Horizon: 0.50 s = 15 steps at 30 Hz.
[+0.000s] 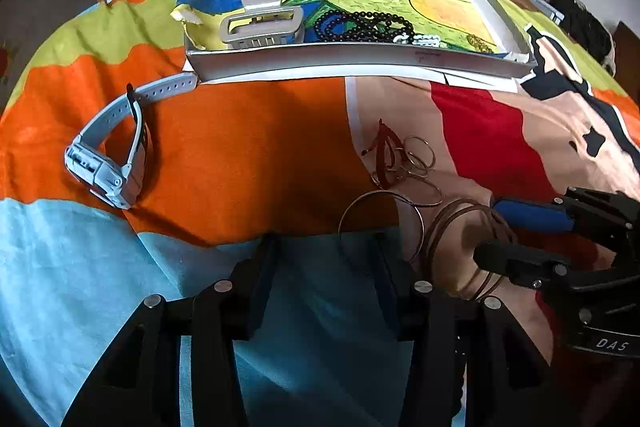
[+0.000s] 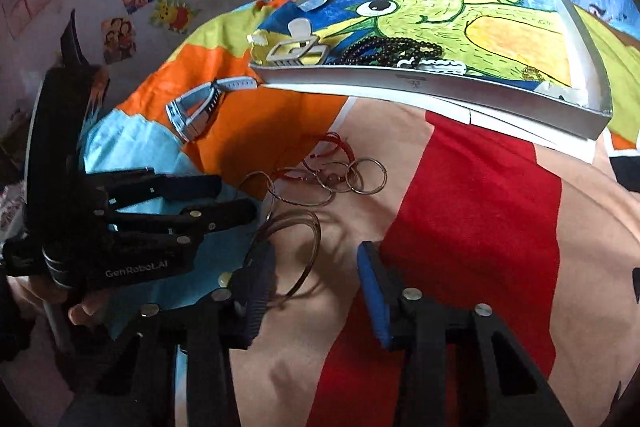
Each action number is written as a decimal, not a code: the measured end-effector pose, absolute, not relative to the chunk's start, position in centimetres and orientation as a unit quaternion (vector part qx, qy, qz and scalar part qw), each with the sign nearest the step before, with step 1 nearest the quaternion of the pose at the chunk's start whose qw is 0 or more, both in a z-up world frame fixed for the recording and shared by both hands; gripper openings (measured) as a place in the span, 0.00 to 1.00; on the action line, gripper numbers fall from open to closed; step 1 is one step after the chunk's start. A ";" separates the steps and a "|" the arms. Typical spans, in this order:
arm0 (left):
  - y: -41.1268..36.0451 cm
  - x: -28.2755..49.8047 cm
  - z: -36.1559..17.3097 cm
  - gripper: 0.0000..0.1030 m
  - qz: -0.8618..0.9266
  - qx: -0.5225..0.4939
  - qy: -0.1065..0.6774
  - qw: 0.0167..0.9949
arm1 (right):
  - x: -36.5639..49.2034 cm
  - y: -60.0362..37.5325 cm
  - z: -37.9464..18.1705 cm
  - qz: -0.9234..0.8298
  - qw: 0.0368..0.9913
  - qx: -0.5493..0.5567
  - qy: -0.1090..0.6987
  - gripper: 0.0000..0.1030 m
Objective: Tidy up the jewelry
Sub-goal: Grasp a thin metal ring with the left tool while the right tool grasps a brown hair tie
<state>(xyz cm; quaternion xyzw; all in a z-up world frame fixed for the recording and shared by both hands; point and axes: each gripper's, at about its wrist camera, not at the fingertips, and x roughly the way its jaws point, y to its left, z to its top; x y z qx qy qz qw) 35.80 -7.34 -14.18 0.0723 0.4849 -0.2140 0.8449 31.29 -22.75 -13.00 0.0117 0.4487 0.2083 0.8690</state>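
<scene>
The stack of thin bangles (image 2: pixel 298 247) lies flat on the bedspread (image 2: pixel 480 211), just ahead of the right gripper (image 2: pixel 316 291), partly between its parted fingers. The left gripper (image 1: pixel 326 279), also spread and empty, sits beside it, slightly farther off. The tray (image 2: pixel 432 87) waits well beyond.

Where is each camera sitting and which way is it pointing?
Left wrist: on the left claw, open, facing the tray across the bedspread; the right claw enters from the right.
Right wrist: on the right claw, open around thin bangles; the left claw and fingers show on the left.
Shared: tray, watch, black beads, hair clip.
</scene>
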 end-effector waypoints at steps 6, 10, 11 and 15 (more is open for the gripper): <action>-6.8 35.9 -14.3 0.15 -0.204 0.070 0.485 0.848 | 31.4 -23.2 -13.2 0.189 0.870 0.005 0.454 0.11; -6.6 35.6 -14.0 0.05 -0.202 0.068 0.482 0.850 | 31.1 -22.9 -13.1 0.187 0.873 -0.008 0.450 0.07; -6.5 35.4 -13.8 0.04 -0.201 0.066 0.482 0.851 | 31.0 -22.9 -13.0 0.186 0.875 -0.012 0.448 0.06; -5.9 34.8 -13.1 0.01 -0.191 0.053 0.484 0.852 | 30.6 -22.8 -12.7 0.180 0.881 -0.024 0.437 0.04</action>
